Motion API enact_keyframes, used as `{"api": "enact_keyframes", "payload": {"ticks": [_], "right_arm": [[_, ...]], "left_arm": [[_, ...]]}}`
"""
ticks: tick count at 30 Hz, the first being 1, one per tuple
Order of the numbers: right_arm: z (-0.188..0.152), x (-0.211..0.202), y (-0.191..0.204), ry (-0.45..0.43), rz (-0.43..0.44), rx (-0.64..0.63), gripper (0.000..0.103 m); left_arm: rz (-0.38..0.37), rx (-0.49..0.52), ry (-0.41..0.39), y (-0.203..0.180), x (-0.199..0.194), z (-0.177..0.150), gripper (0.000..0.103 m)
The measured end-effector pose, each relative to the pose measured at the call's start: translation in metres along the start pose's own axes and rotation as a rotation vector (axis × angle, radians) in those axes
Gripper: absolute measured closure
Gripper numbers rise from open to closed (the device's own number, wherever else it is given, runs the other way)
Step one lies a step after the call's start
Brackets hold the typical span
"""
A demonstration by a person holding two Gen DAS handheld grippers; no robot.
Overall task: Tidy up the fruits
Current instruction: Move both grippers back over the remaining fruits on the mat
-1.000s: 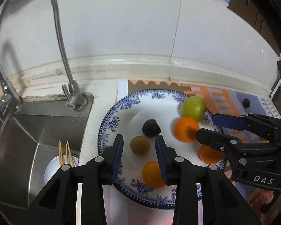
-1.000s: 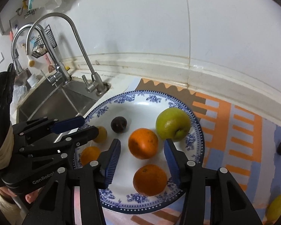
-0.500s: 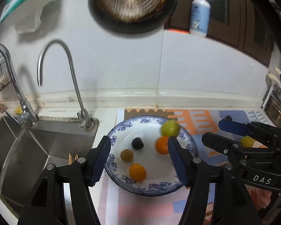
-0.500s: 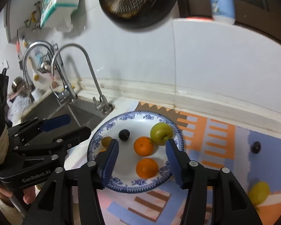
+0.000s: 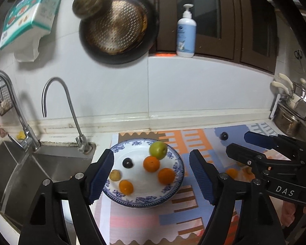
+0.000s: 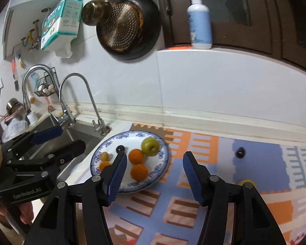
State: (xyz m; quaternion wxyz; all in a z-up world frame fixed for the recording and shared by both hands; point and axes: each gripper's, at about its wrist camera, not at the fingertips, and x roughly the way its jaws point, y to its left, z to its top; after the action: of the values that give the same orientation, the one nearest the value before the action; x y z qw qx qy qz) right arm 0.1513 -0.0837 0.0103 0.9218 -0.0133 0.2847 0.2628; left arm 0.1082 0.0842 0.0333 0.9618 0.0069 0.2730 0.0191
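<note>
A blue-and-white plate (image 5: 174, 161) (image 6: 104, 149) sits on a patterned mat. It holds a green apple (image 5: 158, 150) (image 6: 150, 146), three oranges (image 5: 151, 164), a dark plum (image 5: 127, 162) and a brownish fruit (image 5: 114, 175). My left gripper (image 5: 152, 175) (image 6: 70, 137) hangs above and short of the plate, its jaws opening with nothing gripped. To its right, my right gripper (image 6: 154, 154) (image 5: 239, 143) is also opening and holds nothing. On the mat lie another dark plum (image 5: 224, 136) (image 6: 240, 152), a small orange (image 5: 231, 172) and a yellow fruit (image 6: 245, 182).
A steel sink (image 5: 20, 167) with two faucets (image 5: 55, 106) lies left of the plate. A pan (image 5: 116, 28) hangs on the tiled wall, and a pump bottle (image 5: 186, 30) stands on the ledge. Steel pots (image 5: 289, 118) sit at the far right.
Both grippers have drawn back and up from the plate, so it looks smaller and more wall shows. Both pairs of jaws have widened. The fruit on the plate has stayed put.
</note>
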Motion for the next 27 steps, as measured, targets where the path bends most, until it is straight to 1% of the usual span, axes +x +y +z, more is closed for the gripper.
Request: {"api": "enact_keyframes", "payload": {"ticks": [12,18,27], "right_arm": [[-0.018,-0.053,-0.029,-0.052,-0.109,0.04,0.045],[-0.029,-0.07,-0.044,-0.054,-0.171,0.062,0.045],[-0.039,-0.087,-0.064,-0.061,-0.25,0.079,0.045]], "left_arm": [[-0.095,0.079,-0.031,-0.046,-0.016,-0.002,0.023],[-0.161,0.1,-0.03,-0.067,-0.012,-0.003,0.023],[-0.256,0.145,-0.018,-0.098,0.004,-0.004,0.023]]}}
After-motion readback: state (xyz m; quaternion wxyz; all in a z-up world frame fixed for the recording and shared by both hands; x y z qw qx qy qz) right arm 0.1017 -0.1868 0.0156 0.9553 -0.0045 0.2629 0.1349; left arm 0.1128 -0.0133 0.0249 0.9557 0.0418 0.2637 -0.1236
